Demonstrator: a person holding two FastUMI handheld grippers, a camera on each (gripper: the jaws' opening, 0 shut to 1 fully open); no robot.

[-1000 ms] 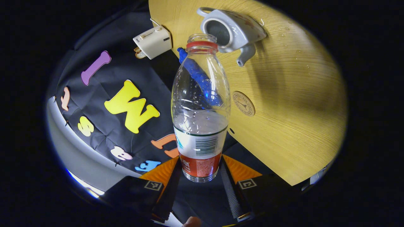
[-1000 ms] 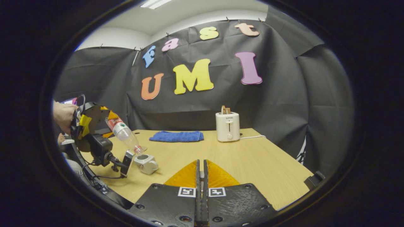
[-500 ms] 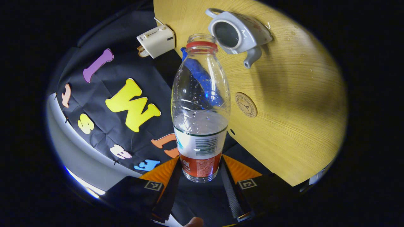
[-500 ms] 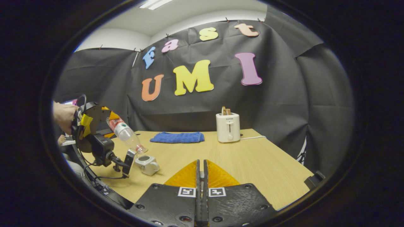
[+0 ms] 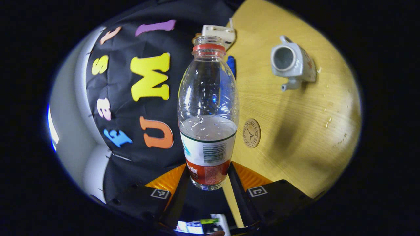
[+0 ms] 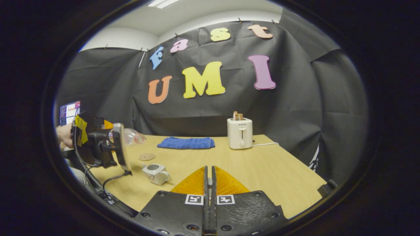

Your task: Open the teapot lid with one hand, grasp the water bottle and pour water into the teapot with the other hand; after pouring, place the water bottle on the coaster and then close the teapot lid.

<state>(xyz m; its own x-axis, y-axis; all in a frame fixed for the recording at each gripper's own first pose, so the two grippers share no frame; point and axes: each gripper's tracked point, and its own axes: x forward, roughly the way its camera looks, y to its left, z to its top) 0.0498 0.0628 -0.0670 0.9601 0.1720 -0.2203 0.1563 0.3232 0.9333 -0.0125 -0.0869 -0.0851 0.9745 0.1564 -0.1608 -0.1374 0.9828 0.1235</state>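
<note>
Wooden coaster [image 5: 251, 133] waited near the open teapot [image 5: 291, 65]. Left gripper [image 5: 208, 178] squeezed the water bottle [image 5: 208, 111]; right gripper [image 6: 209, 183] was clenched. Next, set it down.

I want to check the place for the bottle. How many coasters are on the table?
1. The coaster lies flat on the table, between the teapot and the held water bottle; it also appears beyond the teapot.
</note>
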